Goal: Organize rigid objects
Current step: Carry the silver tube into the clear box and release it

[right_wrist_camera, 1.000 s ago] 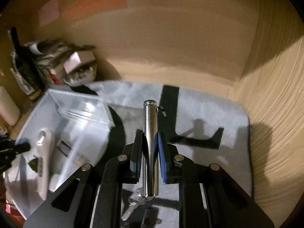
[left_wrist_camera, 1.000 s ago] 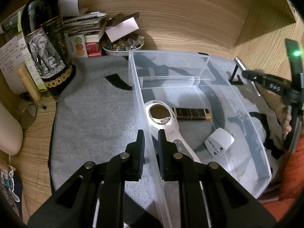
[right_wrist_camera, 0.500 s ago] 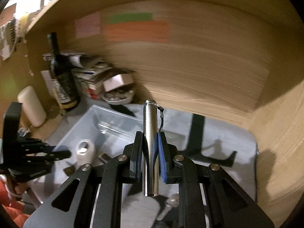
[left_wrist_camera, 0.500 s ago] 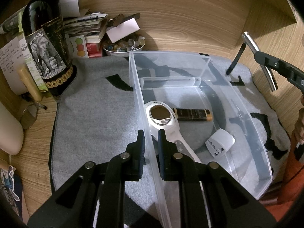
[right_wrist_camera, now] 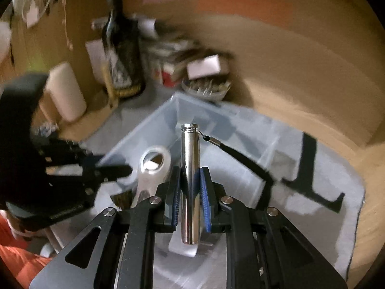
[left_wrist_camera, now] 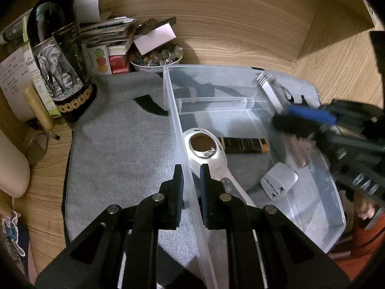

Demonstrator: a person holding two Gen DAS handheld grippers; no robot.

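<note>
My left gripper is shut on the left wall of a clear plastic bin that stands on a grey mat. In the bin lie a white handheld device, a black and gold tube and a grey travel adapter. My right gripper is shut on a silver metal cylinder with a black lanyard and holds it over the bin. In the left wrist view the right gripper is blurred above the bin's right wall, the cylinder pointing to the far corner.
A dark wine bottle stands at the mat's far left, next to papers, small boxes and a bowl of pebbles. A cream container is at the left edge. Wooden walls close the back and right.
My right gripper has carried the silver cylinder from above the mat at the right to over the bin. My left gripper has kept its hold on the bin wall.
</note>
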